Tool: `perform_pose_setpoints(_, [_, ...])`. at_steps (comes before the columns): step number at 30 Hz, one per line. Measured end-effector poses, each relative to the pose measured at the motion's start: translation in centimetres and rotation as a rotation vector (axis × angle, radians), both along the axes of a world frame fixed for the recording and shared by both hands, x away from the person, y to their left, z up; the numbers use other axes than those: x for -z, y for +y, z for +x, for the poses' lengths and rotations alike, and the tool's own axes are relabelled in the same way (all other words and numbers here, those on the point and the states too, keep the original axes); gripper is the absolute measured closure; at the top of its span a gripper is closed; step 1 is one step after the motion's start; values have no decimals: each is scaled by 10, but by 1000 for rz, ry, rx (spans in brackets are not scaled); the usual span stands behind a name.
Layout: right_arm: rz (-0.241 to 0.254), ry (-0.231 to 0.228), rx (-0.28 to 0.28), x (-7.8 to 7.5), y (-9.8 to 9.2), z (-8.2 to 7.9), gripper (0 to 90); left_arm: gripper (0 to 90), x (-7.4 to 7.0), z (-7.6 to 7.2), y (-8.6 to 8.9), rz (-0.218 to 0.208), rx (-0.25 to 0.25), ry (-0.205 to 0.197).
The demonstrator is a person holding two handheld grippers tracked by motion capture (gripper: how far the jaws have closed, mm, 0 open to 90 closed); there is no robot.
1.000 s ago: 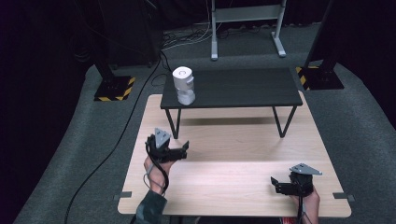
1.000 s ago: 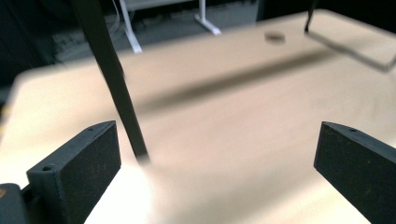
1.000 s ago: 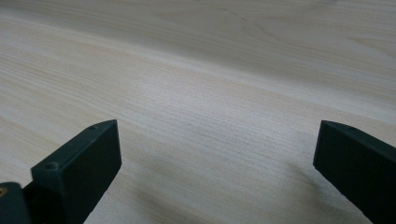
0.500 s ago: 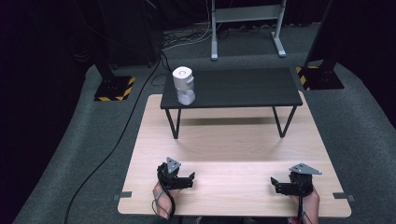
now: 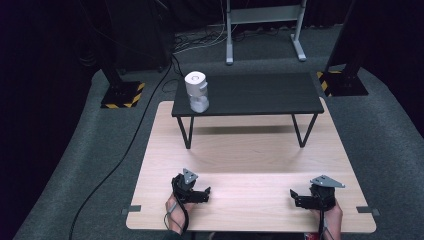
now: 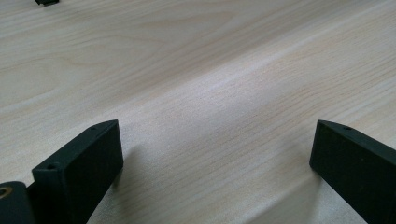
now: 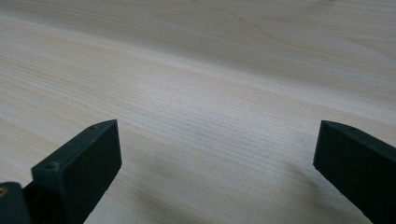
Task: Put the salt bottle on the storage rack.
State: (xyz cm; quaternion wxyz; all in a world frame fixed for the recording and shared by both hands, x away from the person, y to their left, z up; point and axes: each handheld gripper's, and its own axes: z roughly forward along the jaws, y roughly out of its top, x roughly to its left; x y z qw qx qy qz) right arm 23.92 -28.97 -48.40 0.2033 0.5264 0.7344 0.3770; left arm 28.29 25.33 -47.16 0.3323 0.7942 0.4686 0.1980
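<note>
A dark room with grey carpet surrounds a pale wooden counter (image 5: pixel 240 150), and a low black table (image 5: pixel 260 95) stands on its far half. On the left end of that black table sits a white cylindrical container (image 5: pixel 196 92), upright, with a round lid on top.

A second ago the left tool (image 5: pixel 206 194) was farther up the counter, toward the black table's left legs; it has since drawn back to the near edge and now sits low over the wood, level with the right tool (image 5: pixel 295 197). The right tool has barely shifted. Both point inward, well apart from each other. In each gripper view the two black jaws stand wide apart with bare wood grain between them, holding nothing.

A black cable (image 5: pixel 125 155) runs across the carpet left of the counter. Yellow-and-black striped stand bases (image 5: pixel 121 95) sit on the floor at either side beyond it.
</note>
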Motion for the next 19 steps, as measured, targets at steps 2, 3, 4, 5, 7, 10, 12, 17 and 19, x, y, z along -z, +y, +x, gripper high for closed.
perform_pose_setpoints(2, [1,-1,0,0,0,0,0,17,0,0,0,0,0,0])
perform_pose_setpoints(3, [1,-2,3,0,0,-1,0,17,0,0,0,1,-1,0])
perform_pose_setpoints(4, [1,-2,4,0,0,-1,0,17,0,0,0,1,-1,-1])
perform_pose_setpoints(5, [2,-2,4,0,0,-1,0,17,0,0,0,1,-1,0])
perform_pose_setpoints(7, [2,-1,6,0,0,-1,0,15,0,0,-1,2,0,0])
perform_pose_setpoints(10, [0,-2,7,0,1,-1,0,14,0,0,-1,3,2,0])
perform_pose_setpoints(12, [-1,0,6,0,1,0,0,13,0,0,-1,4,4,0])
perform_pose_setpoints(17, [-6,1,4,0,1,0,0,14,0,0,-1,6,2,-2])
perform_pose_setpoints(19, [-7,3,2,0,1,0,0,14,0,0,-1,6,2,-2])
